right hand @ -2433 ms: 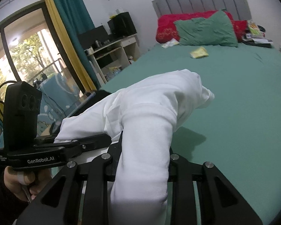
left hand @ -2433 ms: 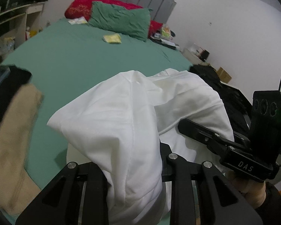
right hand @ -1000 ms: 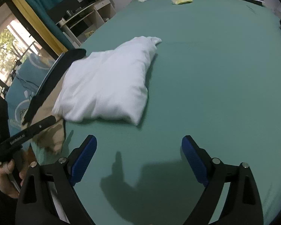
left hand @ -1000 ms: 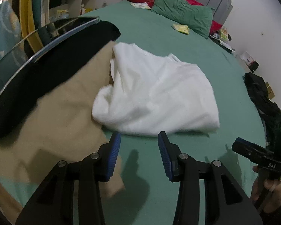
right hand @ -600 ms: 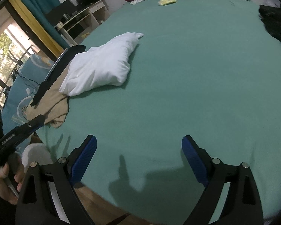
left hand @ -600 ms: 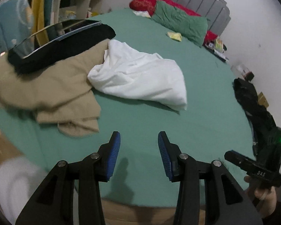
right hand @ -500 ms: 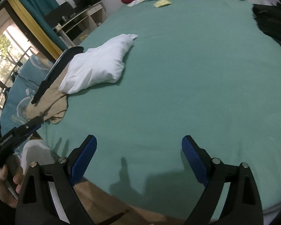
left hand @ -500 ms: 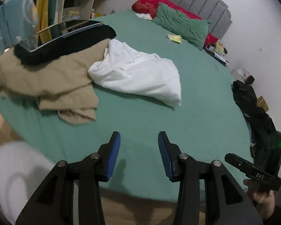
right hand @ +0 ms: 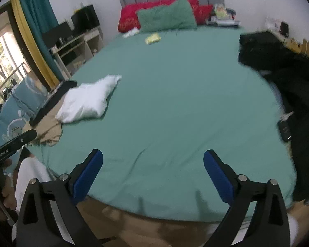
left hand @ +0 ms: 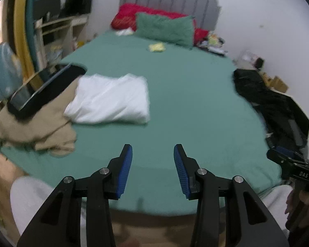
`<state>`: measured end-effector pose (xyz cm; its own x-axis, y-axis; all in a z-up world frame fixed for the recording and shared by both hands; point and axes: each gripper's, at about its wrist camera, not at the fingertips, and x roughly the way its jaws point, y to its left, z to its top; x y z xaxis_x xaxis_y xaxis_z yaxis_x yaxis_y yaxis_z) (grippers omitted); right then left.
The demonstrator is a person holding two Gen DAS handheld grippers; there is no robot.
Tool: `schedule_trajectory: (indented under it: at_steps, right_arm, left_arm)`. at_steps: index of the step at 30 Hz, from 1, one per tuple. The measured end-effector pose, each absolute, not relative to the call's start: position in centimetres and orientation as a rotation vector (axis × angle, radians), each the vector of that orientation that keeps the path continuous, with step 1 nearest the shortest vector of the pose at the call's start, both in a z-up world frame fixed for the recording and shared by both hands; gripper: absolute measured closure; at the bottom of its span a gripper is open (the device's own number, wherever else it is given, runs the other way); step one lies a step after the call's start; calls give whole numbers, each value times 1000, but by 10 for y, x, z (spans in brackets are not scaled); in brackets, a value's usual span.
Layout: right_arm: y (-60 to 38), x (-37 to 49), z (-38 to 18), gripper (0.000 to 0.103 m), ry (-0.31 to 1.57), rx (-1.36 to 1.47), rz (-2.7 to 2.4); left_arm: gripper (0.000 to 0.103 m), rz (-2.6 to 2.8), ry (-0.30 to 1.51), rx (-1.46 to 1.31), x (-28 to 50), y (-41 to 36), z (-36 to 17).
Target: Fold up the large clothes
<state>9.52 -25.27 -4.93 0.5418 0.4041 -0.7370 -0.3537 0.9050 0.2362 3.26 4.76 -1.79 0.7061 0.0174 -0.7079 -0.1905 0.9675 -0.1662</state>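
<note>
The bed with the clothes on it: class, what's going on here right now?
A person holds a two-finger gripper in each hand over the near edge of the green bed. The left gripper and right gripper are both open and empty. A folded white garment lies beside a tan garment on the bed's left side; a black pile waits on the right.

Green bed point(left hand: 191, 94) carries white garment point(left hand: 111, 100), pillow point(left hand: 164, 29).
</note>
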Motion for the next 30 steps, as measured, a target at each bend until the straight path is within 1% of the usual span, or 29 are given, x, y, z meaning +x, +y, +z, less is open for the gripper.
schedule_trajectory:
  at_steps: [3, 11, 12, 13, 17, 18, 20, 27, 30]
  right_arm:
    - [-261, 94, -25, 5, 830, 46, 445]
    - [-259, 90, 41, 5, 651, -13, 445]
    - [-257, 89, 49, 4, 621, -16, 446]
    - [-257, 87, 56, 4, 589, -21, 447]
    - [-250, 79, 78, 4, 457, -45, 423]
    - [-249, 77, 80, 4, 439, -43, 420]
    - [-246, 75, 82, 4, 402, -26, 422]
    - [-230, 87, 60, 2, 452, -18, 416]
    - [-226, 88, 47, 2, 472, -21, 395]
  left_arm:
    - [59, 69, 725, -198, 35, 25, 5]
    - [57, 27, 494, -50, 30, -12, 71]
    - [56, 3, 457, -61, 27, -12, 79]
    - [51, -24, 405, -67, 21, -12, 87]
    - [39, 24, 255, -32, 5, -9, 106]
    - [35, 28, 229, -40, 3, -7, 108]
    - [31, 20, 205, -62, 0, -1, 109]
    - [29, 102, 254, -97, 9, 21, 87]
    - [28, 200, 246, -22, 7, 25, 79]
